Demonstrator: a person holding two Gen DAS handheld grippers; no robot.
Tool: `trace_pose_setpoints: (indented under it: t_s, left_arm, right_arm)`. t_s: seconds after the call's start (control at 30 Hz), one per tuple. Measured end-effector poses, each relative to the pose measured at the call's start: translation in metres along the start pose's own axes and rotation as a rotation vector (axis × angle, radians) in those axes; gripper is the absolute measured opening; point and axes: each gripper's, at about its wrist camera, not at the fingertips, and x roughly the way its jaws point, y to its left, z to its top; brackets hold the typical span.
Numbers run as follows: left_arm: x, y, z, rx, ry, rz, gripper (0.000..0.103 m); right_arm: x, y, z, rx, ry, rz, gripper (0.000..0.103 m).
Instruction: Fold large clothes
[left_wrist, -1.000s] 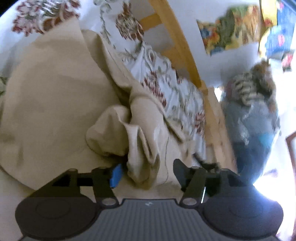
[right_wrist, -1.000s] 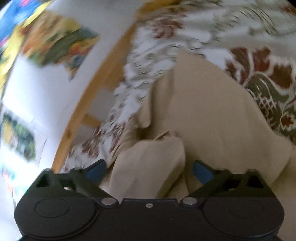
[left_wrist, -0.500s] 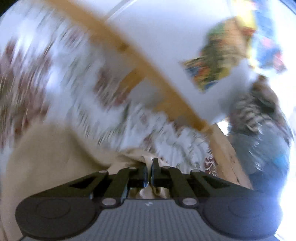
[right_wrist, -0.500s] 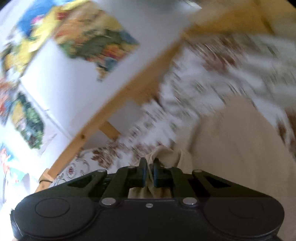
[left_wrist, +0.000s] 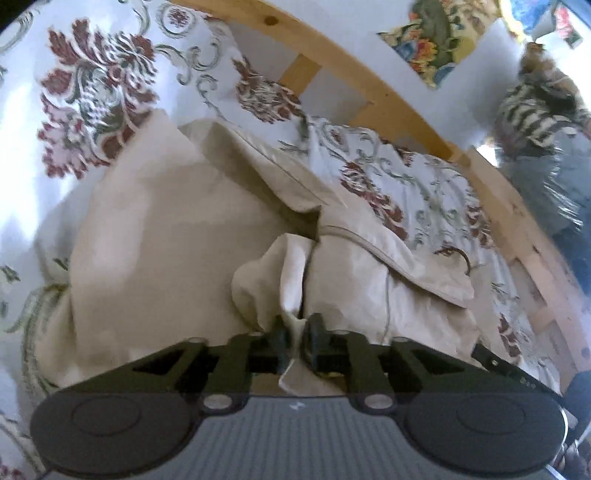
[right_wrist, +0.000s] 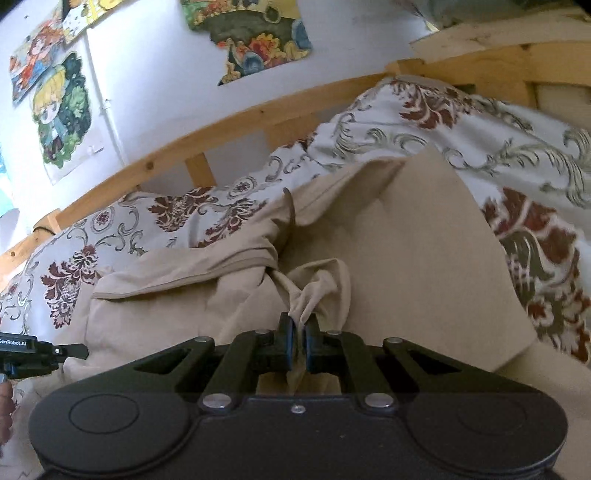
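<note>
A large beige garment (left_wrist: 159, 236) lies crumpled on a flowered bedspread (left_wrist: 92, 85). My left gripper (left_wrist: 297, 336) is shut on a bunched fold of the garment, which runs between its jaws. In the right wrist view the same garment (right_wrist: 417, 258) spreads over the bedspread (right_wrist: 535, 155). My right gripper (right_wrist: 298, 341) is shut on another bunched fold. The left gripper's body (right_wrist: 33, 350) shows at the left edge of the right wrist view.
A wooden bed rail (left_wrist: 369, 88) runs behind the bedding, also in the right wrist view (right_wrist: 207, 136). Posters (right_wrist: 62, 110) hang on the white wall. A pile of clothes or bags (left_wrist: 543, 122) stands at the far right past the bed's end.
Both grippers were open over the garment one second ago. They shut on folds of it, swung fast, and now hold the fabric steady.
</note>
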Motion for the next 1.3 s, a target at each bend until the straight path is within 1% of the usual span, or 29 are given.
trace_pose_setpoints:
  t_s: [0.03,0.07,0.1,0.13,0.17,0.2,0.23,0.3,0.33,0.37,0.4,0.43,0.47,0.5,0.53,0.6,0.63,0.73,0.8,0.9,0.93,0.97,1.03,1.1,1.17,1.2,1.27,1.3]
  left_arm:
    - [-0.005,-0.002,0.003,0.0,-0.012,0.03,0.038]
    - [-0.01,-0.006,0.007,0.004,-0.028,0.068,0.045]
    - [-0.019,-0.009,0.009,0.007,-0.053,0.095,0.057]
    - [-0.027,-0.013,0.011,0.021,-0.092,0.107,0.069]
    - [-0.032,-0.019,0.012,0.039,-0.127,0.11,0.072]
    - [-0.036,-0.026,0.014,0.067,-0.167,0.111,0.074]
    - [-0.036,-0.033,0.017,0.095,-0.186,0.101,0.074]
    - [-0.023,-0.049,0.025,0.154,-0.175,0.065,0.075]
    - [-0.014,-0.057,0.027,0.178,-0.168,0.063,0.077]
    - [0.0,-0.065,0.026,0.211,-0.15,0.082,0.078]
    - [0.013,-0.071,0.025,0.238,-0.122,0.114,0.081]
    - [0.029,-0.073,0.022,0.263,-0.087,0.167,0.081]
    - [0.042,-0.073,0.019,0.273,-0.066,0.218,0.081]
    - [0.054,-0.068,0.016,0.27,-0.049,0.249,0.082]
    - [0.063,-0.063,0.014,0.255,-0.044,0.255,0.084]
    - [0.073,-0.054,0.012,0.226,-0.048,0.248,0.086]
    - [0.076,-0.052,0.011,0.23,-0.056,0.248,0.087]
    - [0.084,-0.054,0.006,0.298,-0.07,0.275,0.088]
    - [0.082,-0.059,0.007,0.299,-0.071,0.28,0.088]
    - [0.06,-0.059,0.008,0.234,-0.084,0.25,0.087]
    - [0.05,-0.059,0.007,0.225,-0.098,0.232,0.088]
    - [0.039,-0.059,0.002,0.231,-0.115,0.206,0.09]
    - [0.027,-0.06,-0.006,0.26,-0.131,0.188,0.093]
    - [0.028,-0.06,-0.016,0.291,-0.098,0.222,0.093]
    - [0.041,-0.057,-0.023,0.313,-0.041,0.301,0.094]
    - [0.046,-0.053,-0.023,0.3,-0.018,0.311,0.094]
    - [0.047,-0.046,-0.02,0.249,-0.016,0.288,0.094]
    - [0.042,-0.045,-0.018,0.225,-0.017,0.28,0.093]
  right_arm:
    - [-0.001,0.001,0.003,-0.008,0.005,-0.009,0.016]
    - [-0.004,0.002,0.007,-0.018,0.004,-0.02,0.024]
    - [-0.008,0.004,0.012,-0.033,-0.006,-0.032,0.034]
    - [-0.012,0.005,0.016,-0.048,-0.022,-0.038,0.037]
    - [-0.016,0.008,0.023,-0.077,-0.053,-0.05,0.046]
    - [-0.019,0.014,0.03,-0.113,-0.086,-0.067,0.058]
    - [-0.018,0.019,0.035,-0.142,-0.109,-0.067,0.062]
    - [-0.01,0.036,0.045,-0.225,-0.128,-0.036,0.072]
    - [0.0,0.047,0.048,-0.275,-0.116,-0.027,0.074]
    - [0.012,0.055,0.049,-0.315,-0.089,-0.031,0.076]
    - [0.023,0.06,0.048,-0.34,-0.062,-0.043,0.075]
    - [0.039,0.064,0.043,-0.363,-0.016,-0.078,0.073]
    - [0.053,0.065,0.038,-0.386,0.023,-0.116,0.07]
    - [0.061,0.063,0.032,-0.403,0.035,-0.137,0.07]
    - [0.067,0.06,0.026,-0.41,0.03,-0.141,0.071]
    - [0.078,0.056,0.017,-0.436,0.031,-0.158,0.076]
    - [0.082,0.055,0.015,-0.442,0.028,-0.163,0.076]
    - [0.094,0.053,0.014,-0.451,0.017,-0.171,0.078]
    - [0.096,0.053,0.013,-0.462,0.018,-0.174,0.079]
    - [0.079,0.053,0.02,-0.431,0.007,-0.153,0.076]
    - [0.066,0.051,0.022,-0.408,-0.01,-0.151,0.076]
    - [0.052,0.049,0.022,-0.394,-0.029,-0.141,0.077]
    - [0.027,0.043,0.021,-0.382,-0.051,-0.138,0.077]
    - [0.018,0.036,0.019,-0.369,-0.06,-0.157,0.077]
    - [0.03,0.029,0.014,-0.385,-0.022,-0.215,0.076]
    - [0.039,0.024,0.011,-0.388,-0.009,-0.229,0.077]
    - [0.045,0.017,0.013,-0.34,0.023,-0.228,0.077]
    - [0.04,0.017,0.018,-0.306,0.016,-0.216,0.072]
